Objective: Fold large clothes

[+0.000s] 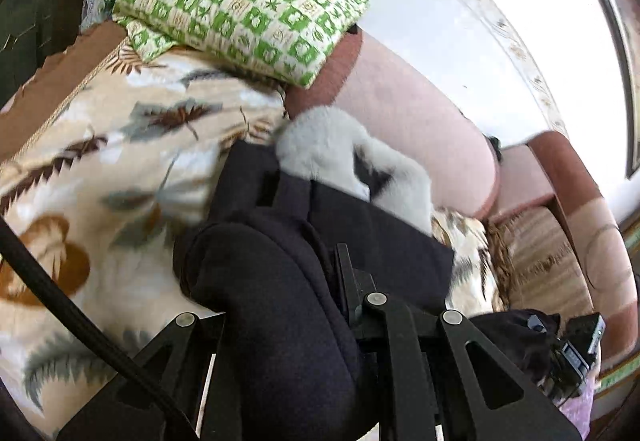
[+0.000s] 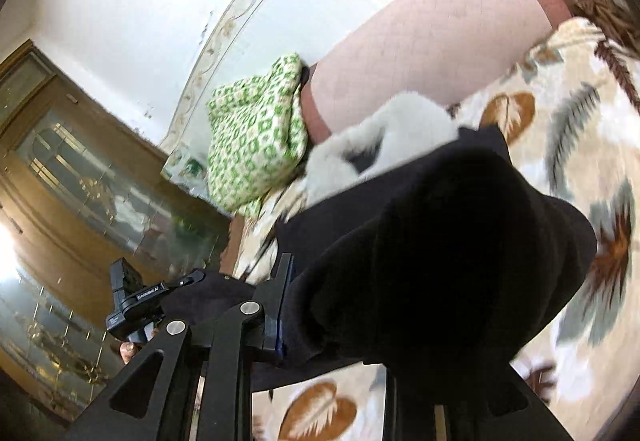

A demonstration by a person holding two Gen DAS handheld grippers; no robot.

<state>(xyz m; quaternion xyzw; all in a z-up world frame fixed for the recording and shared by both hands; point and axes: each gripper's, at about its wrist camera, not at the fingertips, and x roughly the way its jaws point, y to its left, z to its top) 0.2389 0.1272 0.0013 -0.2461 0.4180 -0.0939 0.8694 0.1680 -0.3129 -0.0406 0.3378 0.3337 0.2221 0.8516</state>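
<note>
Left wrist view. My left gripper (image 1: 316, 305) has its fingers clenched on a thick fold of the dark coat (image 1: 276, 305); the cloth bulges out between and over the fingers, hiding most of the left one, while the right finger (image 1: 346, 281) shows as a thin black edge against the fabric. The coat lies on the leaf-print blanket (image 1: 100, 169) that covers the bed, and its white fur collar (image 1: 340, 157) rests at the far end, touching the pink bolster (image 1: 420, 109). A green checked pillow (image 1: 240, 1) lies beyond, on the blanket and overlapping the bolster's end. At lower right my right gripper (image 1: 572, 353) is seen from outside, just beside a dark edge of the coat.

Right wrist view. My right gripper (image 2: 344, 281) grasps another bunch of the coat (image 2: 440, 241); the cloth drapes over the right finger, and the left finger (image 2: 282, 281) presses against it. The collar (image 2: 384, 137) lies ahead, near the bolster (image 2: 432, 45) and the pillow (image 2: 256, 145). The blanket (image 2: 580, 129) spreads to the right. My left gripper (image 2: 132, 301) appears at lower left.
</note>
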